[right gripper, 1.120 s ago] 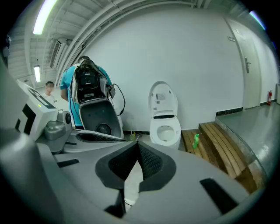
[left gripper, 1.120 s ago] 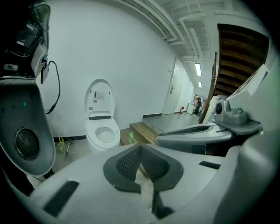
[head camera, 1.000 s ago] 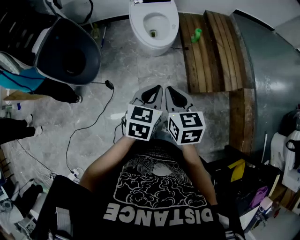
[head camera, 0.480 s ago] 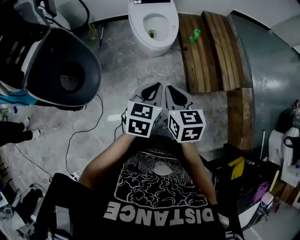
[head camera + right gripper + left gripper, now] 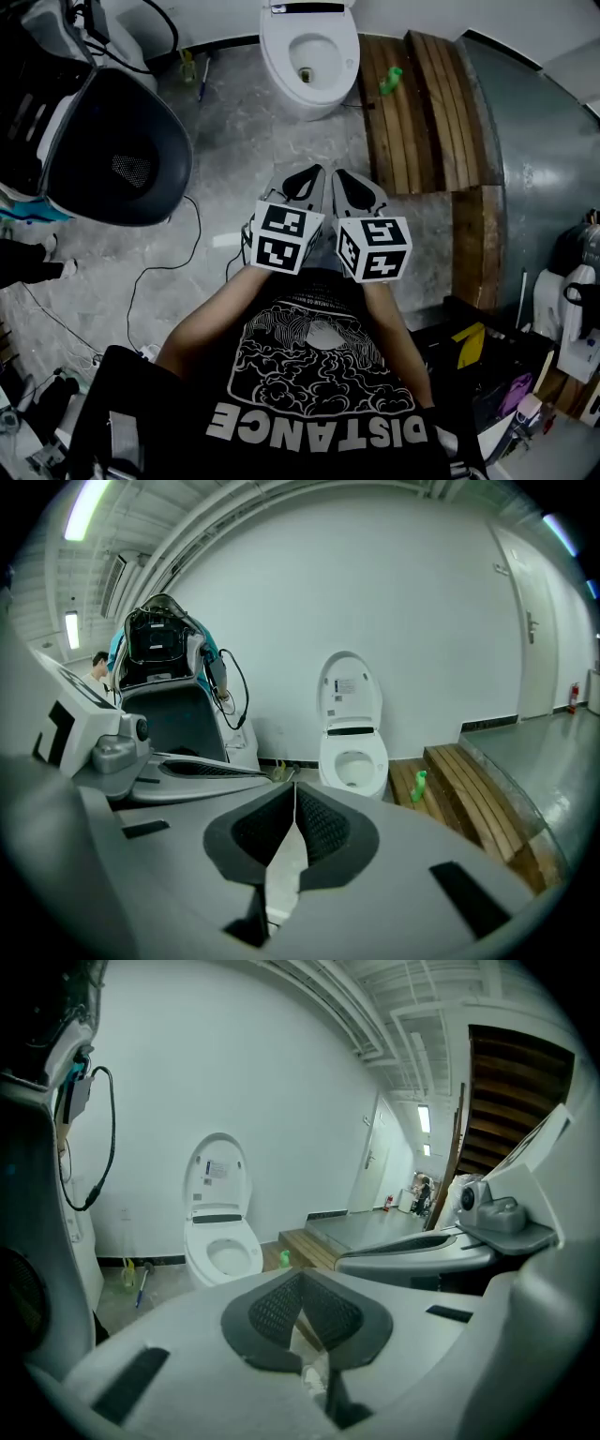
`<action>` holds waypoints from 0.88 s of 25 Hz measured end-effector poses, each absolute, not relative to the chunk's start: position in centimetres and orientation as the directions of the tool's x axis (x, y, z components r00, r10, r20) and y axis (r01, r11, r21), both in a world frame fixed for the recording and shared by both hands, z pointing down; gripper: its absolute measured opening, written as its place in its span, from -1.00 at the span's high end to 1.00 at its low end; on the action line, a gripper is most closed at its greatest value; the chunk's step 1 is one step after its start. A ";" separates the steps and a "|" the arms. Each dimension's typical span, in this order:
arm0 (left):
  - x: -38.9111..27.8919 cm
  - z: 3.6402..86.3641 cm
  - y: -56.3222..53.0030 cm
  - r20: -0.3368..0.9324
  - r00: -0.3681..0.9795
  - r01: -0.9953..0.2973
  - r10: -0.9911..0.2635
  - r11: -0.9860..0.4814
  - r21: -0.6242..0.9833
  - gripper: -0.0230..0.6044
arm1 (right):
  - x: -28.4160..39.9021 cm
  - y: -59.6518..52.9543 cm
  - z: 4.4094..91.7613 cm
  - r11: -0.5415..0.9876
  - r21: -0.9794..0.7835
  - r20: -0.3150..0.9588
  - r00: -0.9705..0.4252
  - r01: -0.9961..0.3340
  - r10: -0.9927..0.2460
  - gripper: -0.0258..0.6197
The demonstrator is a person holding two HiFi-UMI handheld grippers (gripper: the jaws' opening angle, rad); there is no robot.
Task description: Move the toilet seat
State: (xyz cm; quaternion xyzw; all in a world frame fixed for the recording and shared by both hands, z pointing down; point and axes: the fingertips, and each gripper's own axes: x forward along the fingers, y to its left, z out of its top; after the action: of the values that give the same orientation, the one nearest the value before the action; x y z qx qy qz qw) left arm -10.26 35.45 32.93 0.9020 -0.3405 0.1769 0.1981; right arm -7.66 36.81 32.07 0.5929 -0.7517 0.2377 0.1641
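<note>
Toilet seat: the white ring (image 5: 353, 761) appears to lie flat on the bowl of the toilet (image 5: 309, 56), while the lid (image 5: 350, 688) stands upright against the wall behind it; nothing touches either
Left gripper: the left gripper (image 5: 302, 1283) has its ribbed pads pressed together on nothing, and it points toward the toilet from well short of it
Right gripper: the right gripper (image 5: 293, 808) is likewise closed and empty, just beside the left one and equally far from the toilet
Why held so: both are carried side by side in front of the person's chest and tipped a little downward, which looks like a travelling pose for walking up to the toilet, not a reach
Step in hand: the approach, by my judgement; the seat is not yet handled
Floor: grey marbled tiles (image 5: 244, 122) run from the person's feet up to the foot of the toilet
Wooden platform: slatted boards (image 5: 412, 103) lie just right of the toilet, with a green bottle (image 5: 390, 80) on them near the bowl
Dark hooded machine: a large black shell (image 5: 117, 150) stands left of the toilet, well apart from it
Cable: a thin black lead (image 5: 139, 281) trails over the tiles on that same side, nearer the person than the toilet
Wall: plain white (image 5: 375, 592), directly behind the toilet
Next move: the jaws would have to part before they could take the rim
</note>
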 end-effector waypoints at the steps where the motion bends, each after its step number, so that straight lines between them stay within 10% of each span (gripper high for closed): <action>1: -10.1 32.9 35.2 0.455 0.702 -0.688 -0.548 -0.686 0.235 0.89 | -7.5 36.6 32.1 0.188 -0.166 0.526 -0.248 -0.968 -0.813 0.86; 22: -0.9 35.2 25.5 0.531 0.593 -0.786 -0.606 -0.579 0.216 0.89 | 1.8 26.1 34.3 0.304 -0.242 0.550 -0.389 -0.921 -0.739 0.86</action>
State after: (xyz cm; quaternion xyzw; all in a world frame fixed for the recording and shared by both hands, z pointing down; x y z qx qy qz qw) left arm -0.94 25.50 35.17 0.8648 -0.4023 0.2045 0.2201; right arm 1.79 26.09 34.27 0.5259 -0.7894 0.2668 0.1706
